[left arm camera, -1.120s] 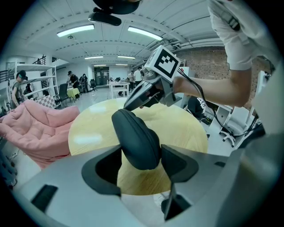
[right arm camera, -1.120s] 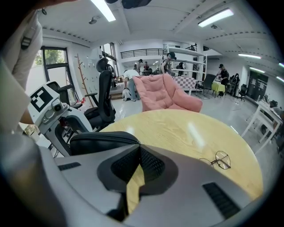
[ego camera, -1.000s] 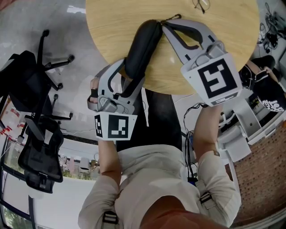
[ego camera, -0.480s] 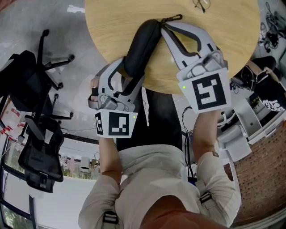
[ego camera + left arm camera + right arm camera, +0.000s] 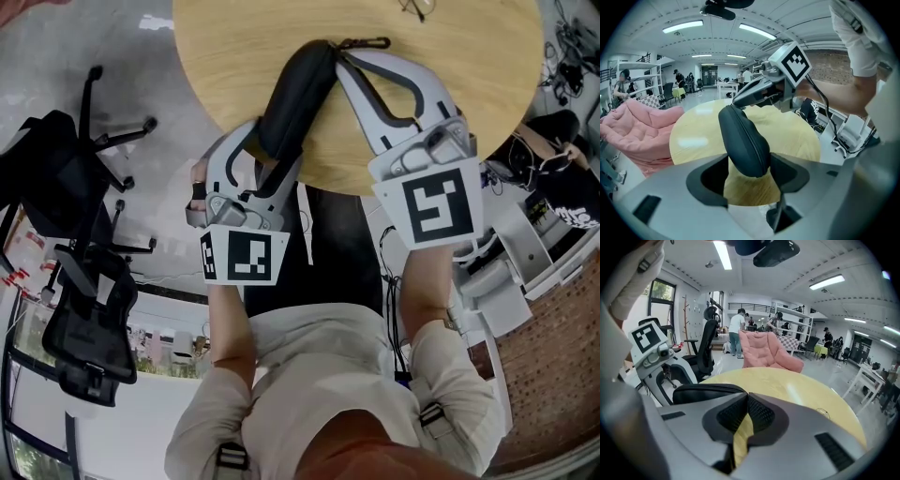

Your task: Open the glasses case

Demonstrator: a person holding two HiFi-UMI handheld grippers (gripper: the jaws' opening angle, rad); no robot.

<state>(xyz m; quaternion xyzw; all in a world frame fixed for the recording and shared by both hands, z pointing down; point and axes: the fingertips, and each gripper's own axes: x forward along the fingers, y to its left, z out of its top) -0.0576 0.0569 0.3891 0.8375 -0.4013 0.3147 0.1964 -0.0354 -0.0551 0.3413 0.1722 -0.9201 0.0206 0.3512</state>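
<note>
Gripping the near end of the black glasses case (image 5: 300, 94) with the left tool (image 5: 749, 160), wide-set jaws pressing on both its sides, just beyond the near edge of the round tabletop (image 5: 244, 47). Holding the case slanted, its far end reaching in over the tabletop. Holding the right tool (image 5: 746, 397) above the tabletop too, just beside that far end, jaws closed tip to tip.

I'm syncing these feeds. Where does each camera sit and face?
Head view: on the person's head, facing steeply down at the table; shows torso, forearms, left gripper, right gripper.
Left gripper view: on the left gripper, looking along the glasses case in its jaws toward the right gripper.
Right gripper view: on the right gripper, facing across the table over shut jaws.
Shared: all show the glasses case.
</note>
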